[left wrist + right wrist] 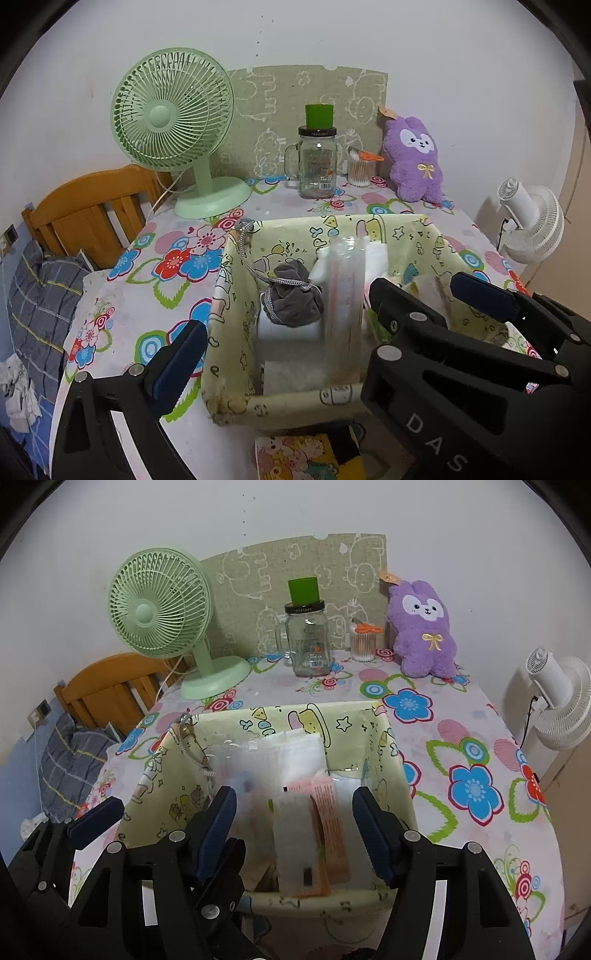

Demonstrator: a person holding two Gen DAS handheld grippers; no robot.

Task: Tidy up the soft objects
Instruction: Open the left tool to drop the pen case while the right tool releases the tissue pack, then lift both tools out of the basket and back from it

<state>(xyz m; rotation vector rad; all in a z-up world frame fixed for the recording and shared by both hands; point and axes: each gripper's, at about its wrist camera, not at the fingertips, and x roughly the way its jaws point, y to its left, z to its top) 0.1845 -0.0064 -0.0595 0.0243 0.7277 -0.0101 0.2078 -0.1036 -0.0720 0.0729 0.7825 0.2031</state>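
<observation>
Over the floral tabletop point(480, 738), the fabric basket point(391, 746) sits near its front edge, and the right hand-held gripper point(293, 825), wide open and empty, straddles the upright white packet point(295, 845) inside.

My left wrist camera looks down my fingers from just above the near-left corner of the fabric storage basket point(236, 280), facing the back wall. My right wrist camera sits close over the same basket point(391, 760), slightly rightward. Both share the green desk fan point(171, 110) point(159, 609), glass mason jar point(317, 162) point(308, 642) and purple plush bunny point(415, 158) point(424, 635).
</observation>
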